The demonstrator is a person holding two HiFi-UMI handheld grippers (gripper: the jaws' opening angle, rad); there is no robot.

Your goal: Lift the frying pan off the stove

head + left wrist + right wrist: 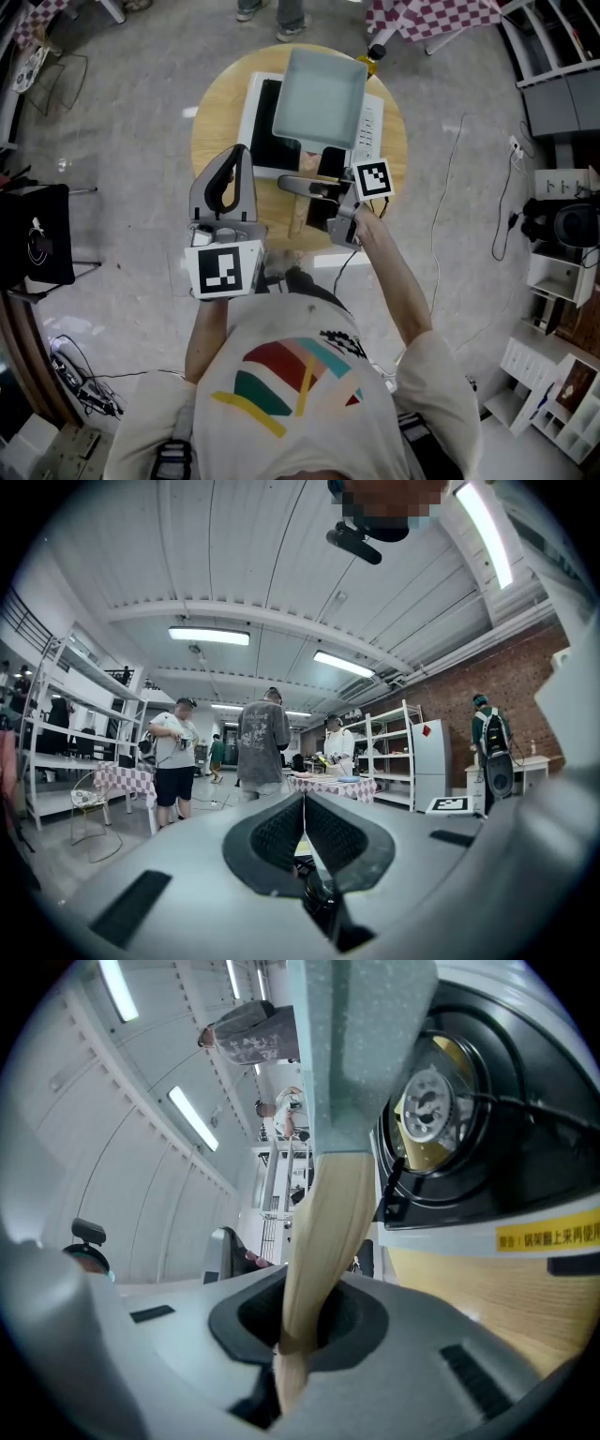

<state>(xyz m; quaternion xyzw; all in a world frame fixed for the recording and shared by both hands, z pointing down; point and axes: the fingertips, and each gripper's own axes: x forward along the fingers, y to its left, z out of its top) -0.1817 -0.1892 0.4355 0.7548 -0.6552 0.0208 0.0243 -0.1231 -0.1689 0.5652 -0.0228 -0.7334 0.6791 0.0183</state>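
Observation:
A pale teal square frying pan (319,94) hangs over the white stove (265,117) with its black glass top, and looks raised off it. My right gripper (314,187) is shut on the pan's light wooden handle (328,1222). The handle runs from between the jaws (305,1321) up to the pan (366,1044), with the stove (487,1147) beside it. My left gripper (234,157) is held away from the pan at the table's near left. It points up into the room, shut (303,832) with nothing in it.
The stove stands on a small round wooden table (211,131). A yellow bottle (374,58) sits at the table's far edge. A cable (450,187) trails over the floor to the right, where shelves (553,281) stand. A black chair (37,234) is at the left, and several people (262,747) stand farther off.

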